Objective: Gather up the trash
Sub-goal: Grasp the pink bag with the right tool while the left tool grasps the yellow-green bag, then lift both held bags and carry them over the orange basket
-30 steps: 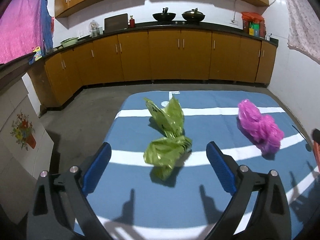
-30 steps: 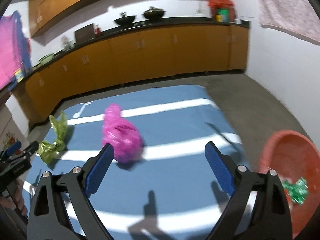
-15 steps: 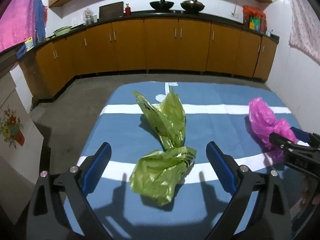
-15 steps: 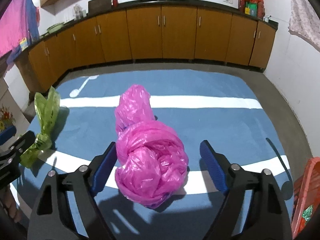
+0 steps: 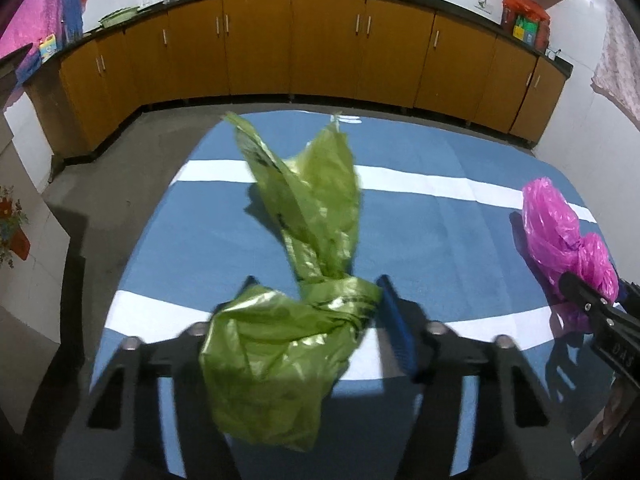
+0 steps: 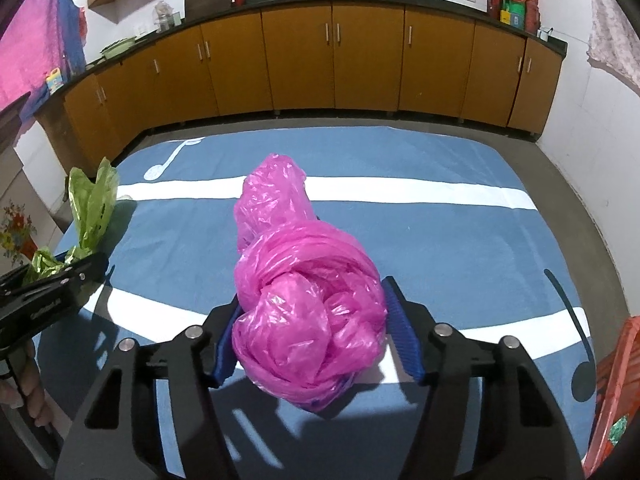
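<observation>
1. The left hand-held gripper [image 5: 316,304] is closing its jaws around the knotted green bag [image 5: 280,344], which lies between them, long axis running away.
2. The right hand-held gripper [image 6: 312,312] is closing likewise around the pink bag [image 6: 308,312].
3. Both bags rest on the blue striped cloth [image 6: 440,240]; the red basin [image 6: 616,384] sits nearest the right hand.

Left pad behind the green bag [image 5: 280,344]; red basket [image 6: 616,392] cropped, contents perhaps foil.

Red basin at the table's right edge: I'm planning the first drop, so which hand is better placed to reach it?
Likely the right: the red basin lies beside the right gripper, whose jaws are closing around the pink bag.
</observation>
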Demonstrator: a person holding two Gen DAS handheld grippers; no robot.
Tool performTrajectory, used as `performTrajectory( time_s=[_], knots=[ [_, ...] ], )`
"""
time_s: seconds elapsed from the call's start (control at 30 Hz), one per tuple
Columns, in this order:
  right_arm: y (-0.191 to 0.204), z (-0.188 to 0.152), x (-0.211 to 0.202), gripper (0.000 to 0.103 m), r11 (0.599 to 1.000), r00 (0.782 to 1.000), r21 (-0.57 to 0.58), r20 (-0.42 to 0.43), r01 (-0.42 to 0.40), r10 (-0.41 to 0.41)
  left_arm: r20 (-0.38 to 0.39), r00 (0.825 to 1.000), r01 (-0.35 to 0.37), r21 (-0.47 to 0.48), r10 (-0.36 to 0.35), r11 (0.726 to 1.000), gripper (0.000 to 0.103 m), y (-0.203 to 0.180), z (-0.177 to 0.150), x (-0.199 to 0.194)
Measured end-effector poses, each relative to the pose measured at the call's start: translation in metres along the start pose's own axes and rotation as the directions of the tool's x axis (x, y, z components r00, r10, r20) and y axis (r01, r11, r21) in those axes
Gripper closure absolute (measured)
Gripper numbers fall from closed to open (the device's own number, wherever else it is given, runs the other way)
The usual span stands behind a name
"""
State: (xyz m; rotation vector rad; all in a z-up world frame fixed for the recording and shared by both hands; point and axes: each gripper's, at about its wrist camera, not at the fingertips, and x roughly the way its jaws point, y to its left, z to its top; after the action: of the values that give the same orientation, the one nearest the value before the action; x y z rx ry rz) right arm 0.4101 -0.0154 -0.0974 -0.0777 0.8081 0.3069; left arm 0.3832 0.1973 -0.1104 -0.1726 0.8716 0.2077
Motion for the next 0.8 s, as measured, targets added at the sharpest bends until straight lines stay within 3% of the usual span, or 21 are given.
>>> performTrajectory(
  time_s=[0.07,0.17,0.5,0.8],
  knots=[
    [-0.002,-0.002,-0.003,0.043,1.0,1.0,-0.001,-0.001,0.001,-0.001,-0.006,1.0,0.006,0.005,-0.006,1.0,0.066,-0.002,-0.001,0.001],
    [-0.004,-0.006,-0.008,0.045,1.0,1.0,-0.003,0.0,0.005,-0.005,0.0,1.0,0.016,0.014,-0.016,1.0,0.07,-0.005,-0.002,-0.002],
    [-0.03,-0.031,-0.045,0.045,0.998,0.999,0.038,0.02,0.04,-0.041,0.052,0.997,0.059,0.075,-0.063,0.995,0.071,-0.029,-0.01,-0.035],
    [-0.063,-0.056,-0.11,0.046,0.99,0.99,0.089,0.086,0.108,-0.116,0.091,0.986,0.126,0.154,-0.141,0.98,0.071,-0.07,-0.024,-0.08]
  ],
)
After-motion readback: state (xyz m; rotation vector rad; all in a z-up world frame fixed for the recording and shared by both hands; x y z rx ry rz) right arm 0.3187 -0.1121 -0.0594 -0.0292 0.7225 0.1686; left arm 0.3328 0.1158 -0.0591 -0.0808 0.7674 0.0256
